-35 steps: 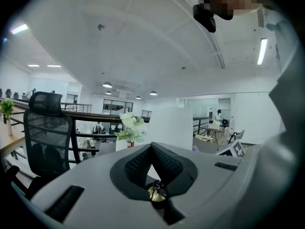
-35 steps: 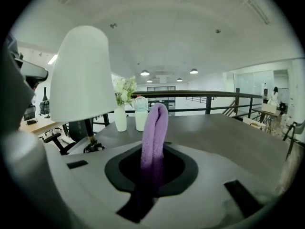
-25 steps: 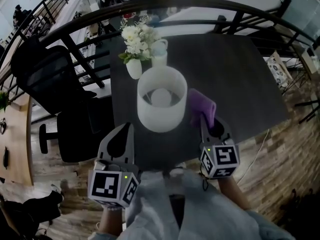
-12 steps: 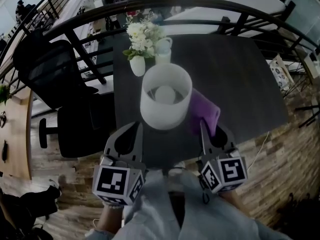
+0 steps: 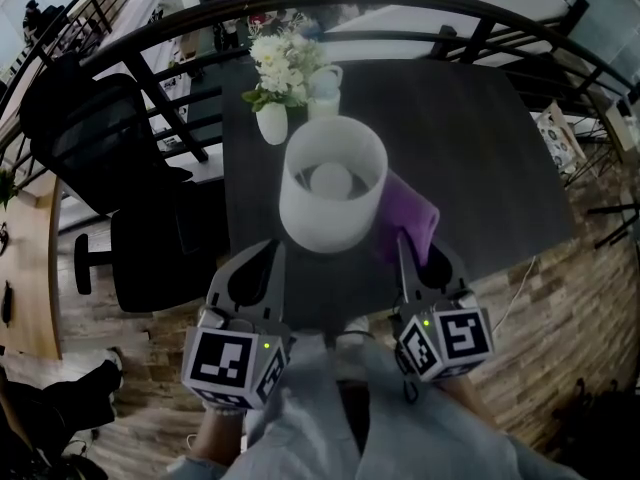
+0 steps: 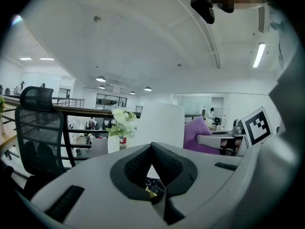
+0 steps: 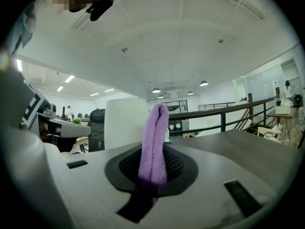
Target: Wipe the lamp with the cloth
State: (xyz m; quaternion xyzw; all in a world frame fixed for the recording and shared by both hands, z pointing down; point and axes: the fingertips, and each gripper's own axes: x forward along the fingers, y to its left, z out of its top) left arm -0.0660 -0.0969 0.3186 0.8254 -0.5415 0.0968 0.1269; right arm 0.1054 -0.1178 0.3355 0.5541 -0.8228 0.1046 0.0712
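Cloth (image 5: 408, 206) soft, limp, pinched at its fold in right gripper (image 5: 415, 250) fingers; lamp (image 5: 325, 223) just left, likely light, tippy; left gripper (image 5: 262, 260) fingers closed, empty

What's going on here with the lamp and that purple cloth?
A person stands at a dark table with a gripper in each hand. The right gripper has its jaws shut on the purple cloth and holds it up at the right side of the white lamp; whether the two touch is unclear. The left gripper is shut on nothing, near the table's front edge. A vase of white flowers stands behind the lamp.
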